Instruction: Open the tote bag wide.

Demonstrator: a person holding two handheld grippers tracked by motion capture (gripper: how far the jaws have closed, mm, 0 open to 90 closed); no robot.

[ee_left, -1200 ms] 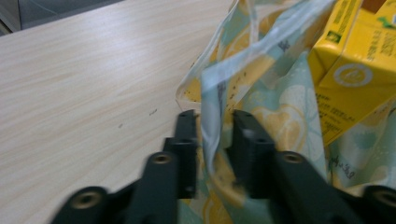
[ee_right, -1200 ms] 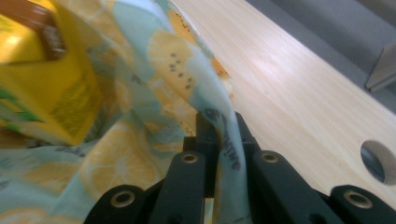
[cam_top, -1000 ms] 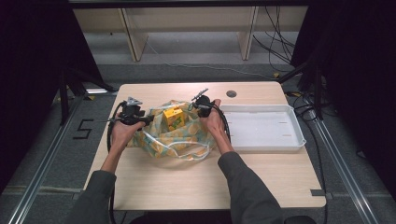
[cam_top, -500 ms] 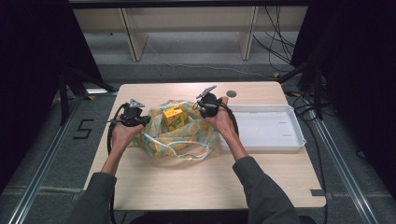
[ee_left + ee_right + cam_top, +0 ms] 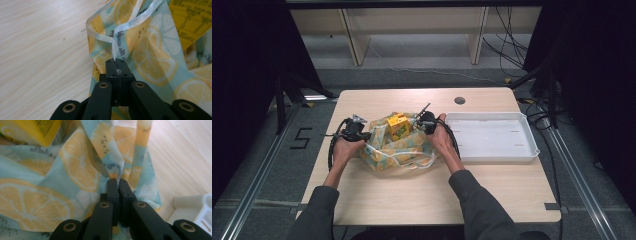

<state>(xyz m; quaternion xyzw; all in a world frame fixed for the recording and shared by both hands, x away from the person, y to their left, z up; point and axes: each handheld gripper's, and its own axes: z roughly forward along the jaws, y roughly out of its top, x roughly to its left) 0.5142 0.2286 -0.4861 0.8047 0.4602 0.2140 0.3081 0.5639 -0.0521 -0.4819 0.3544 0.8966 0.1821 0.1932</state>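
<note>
A lemon-print fabric bag (image 5: 404,150) lies open on the wooden table with a yellow carton (image 5: 397,126) standing in it. My left gripper (image 5: 366,136) is at the bag's left edge, shut on the white strap (image 5: 120,37) at the rim of the bag (image 5: 152,57). My right gripper (image 5: 417,126) is at the bag's right edge; its jaws have just closed and pinch a fold of the bag's fabric (image 5: 112,157). The yellow carton (image 5: 32,128) sits beyond that fold. In the left gripper view the carton (image 5: 192,22) stands at the upper right.
A white shallow tray (image 5: 527,150) stands right of the bag, and its corner (image 5: 192,205) is close to my right gripper. A round cable hole (image 5: 459,100) sits at the table's far edge. Bare wood (image 5: 42,50) lies left of the bag.
Both hands have come down toward the table at the bag's two edges. The right gripper moved back in from slightly right and closed on the fabric.
</note>
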